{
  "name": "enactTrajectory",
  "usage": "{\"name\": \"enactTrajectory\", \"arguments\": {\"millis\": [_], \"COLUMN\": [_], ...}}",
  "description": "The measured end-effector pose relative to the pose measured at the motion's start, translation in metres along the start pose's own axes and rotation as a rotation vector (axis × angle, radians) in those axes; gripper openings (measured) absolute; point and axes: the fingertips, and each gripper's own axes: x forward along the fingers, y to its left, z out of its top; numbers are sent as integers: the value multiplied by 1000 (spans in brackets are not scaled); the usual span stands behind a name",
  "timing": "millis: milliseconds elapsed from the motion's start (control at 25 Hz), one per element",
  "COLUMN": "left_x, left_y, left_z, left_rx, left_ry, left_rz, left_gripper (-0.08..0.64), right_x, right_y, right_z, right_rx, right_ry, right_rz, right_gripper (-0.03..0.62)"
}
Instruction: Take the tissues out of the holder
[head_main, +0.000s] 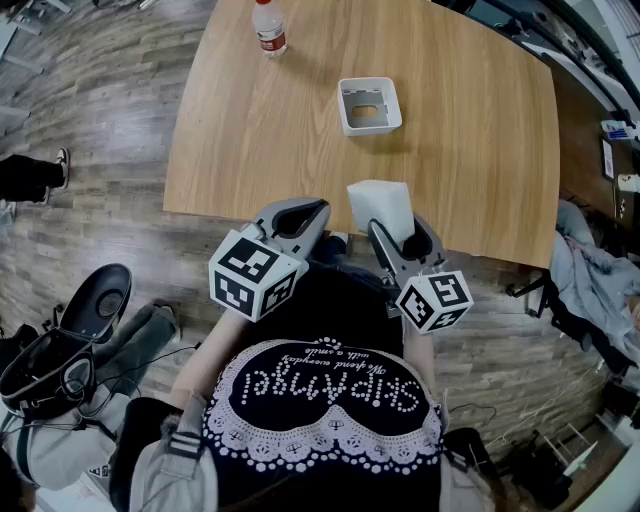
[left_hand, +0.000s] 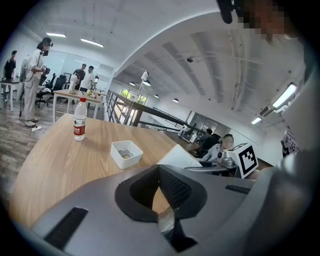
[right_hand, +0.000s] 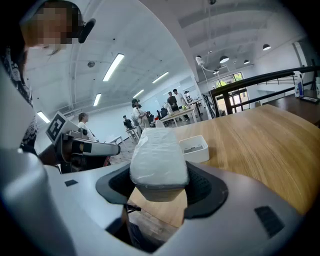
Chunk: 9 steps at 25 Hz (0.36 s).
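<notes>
The white tissue holder (head_main: 346, 112) stands empty on the wooden table (head_main: 250, 140), past its middle; it also shows in the left gripper view (left_hand: 118, 156) and the right gripper view (right_hand: 201, 153). My right gripper (head_main: 398, 228) is shut on the white tissue pack (head_main: 381, 203), which it holds in the air at the table's near edge, well clear of the holder. The pack (right_hand: 159, 155) sits clamped between the dark pads (right_hand: 206, 186). My left gripper (head_main: 322, 208) hovers beside it to the left, shut with its tips touching (left_hand: 159, 169) and nothing in it.
A water bottle (head_main: 268, 28) stands at the table's far edge. A black backpack (head_main: 45, 372) and a chair lie on the floor at left. Several people stand at desks far behind the table (left_hand: 80, 77). Clothing hangs at the right (head_main: 595, 280).
</notes>
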Motion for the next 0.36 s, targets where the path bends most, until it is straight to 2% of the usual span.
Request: {"name": "enactTrajectory", "arguments": {"millis": [360], "left_x": [2], "left_y": [-1], "left_z": [4], "left_rx": [1], "left_ry": [-1], "left_rz": [-2], "left_gripper": [6], "right_x": [0], "right_y": [-1], "right_z": [4], "right_rx": [-3], "right_ry": [-4], "right_rz": [-4], "right_gripper": [282]}}
